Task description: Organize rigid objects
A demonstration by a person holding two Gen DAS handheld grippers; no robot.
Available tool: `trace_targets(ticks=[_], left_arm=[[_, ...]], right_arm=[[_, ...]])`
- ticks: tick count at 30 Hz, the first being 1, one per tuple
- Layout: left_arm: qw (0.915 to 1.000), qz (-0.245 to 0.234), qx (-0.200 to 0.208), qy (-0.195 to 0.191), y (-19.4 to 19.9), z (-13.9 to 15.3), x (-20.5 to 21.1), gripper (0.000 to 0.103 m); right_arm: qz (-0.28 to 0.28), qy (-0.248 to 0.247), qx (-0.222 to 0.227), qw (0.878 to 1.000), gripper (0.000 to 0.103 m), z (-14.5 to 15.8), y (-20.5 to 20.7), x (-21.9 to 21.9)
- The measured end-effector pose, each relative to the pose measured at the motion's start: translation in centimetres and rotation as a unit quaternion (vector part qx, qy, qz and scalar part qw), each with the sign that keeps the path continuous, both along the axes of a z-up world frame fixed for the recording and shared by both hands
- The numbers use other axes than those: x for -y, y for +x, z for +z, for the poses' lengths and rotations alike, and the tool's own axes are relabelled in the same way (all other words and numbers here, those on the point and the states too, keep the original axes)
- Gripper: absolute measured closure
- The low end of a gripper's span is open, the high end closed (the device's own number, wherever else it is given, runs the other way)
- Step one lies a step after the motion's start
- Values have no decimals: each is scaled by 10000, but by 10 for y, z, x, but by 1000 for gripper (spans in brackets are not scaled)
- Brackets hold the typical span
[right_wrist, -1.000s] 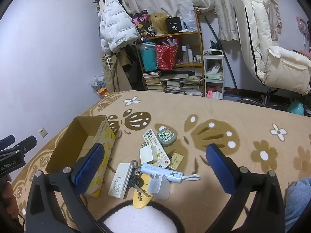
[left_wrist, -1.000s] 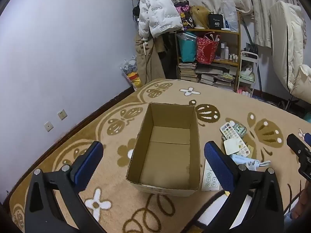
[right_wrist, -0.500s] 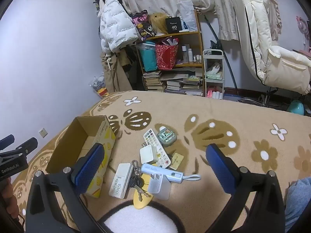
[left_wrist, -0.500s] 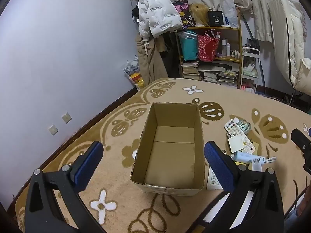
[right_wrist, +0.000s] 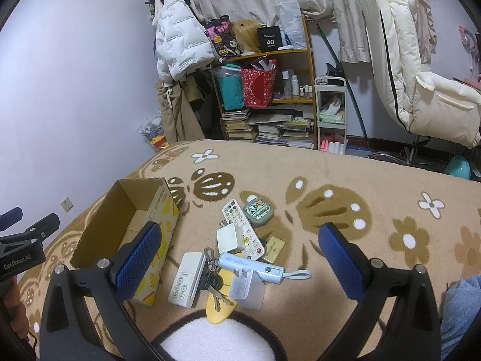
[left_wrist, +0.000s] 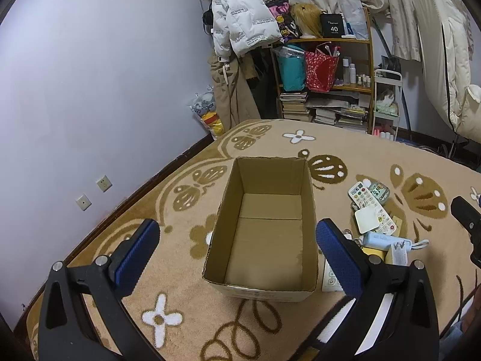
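Two claws, both spread wide and holding nothing: left gripper [left_wrist: 234,245] frames the cardboard box [left_wrist: 264,225] at frame centre; right gripper [right_wrist: 240,248] frames the remote control [right_wrist: 243,228] and the white charger [right_wrist: 230,238] overlapping it, lower centre on the carpet [right_wrist: 345,177].

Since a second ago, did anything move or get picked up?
Nothing was picked up. The left tongs drew back and up a little, so the cardboard box sits more centered in their view. The right tongs hover over the pile of small things as before, open, and the light blue power bank has not shifted.
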State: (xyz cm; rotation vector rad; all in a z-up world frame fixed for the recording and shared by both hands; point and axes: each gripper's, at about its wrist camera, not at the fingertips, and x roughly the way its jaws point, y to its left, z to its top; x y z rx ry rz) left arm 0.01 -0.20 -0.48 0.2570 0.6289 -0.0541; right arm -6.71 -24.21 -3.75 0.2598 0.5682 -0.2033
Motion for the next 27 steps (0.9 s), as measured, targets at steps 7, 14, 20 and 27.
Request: trace_targets(ticks=[7, 14, 20, 27], left_arm=[[10000, -18, -24, 28, -1, -2, 1, 0], [10000, -35, -78, -4, -1, -3, 2, 0], [9999, -40, -144, 76, 2, -6, 3, 0], [9998, -32, -144, 102, 2, -5, 4, 0]], right_arm=[[3, 38, -3, 10000, 0, -1, 0, 0], [-3, -3, -1, 10000, 0, 1, -1, -2], [17, -22, -19, 10000, 0, 1, 2, -4], [18, -17, -19, 10000, 0, 2, -1, -4]])
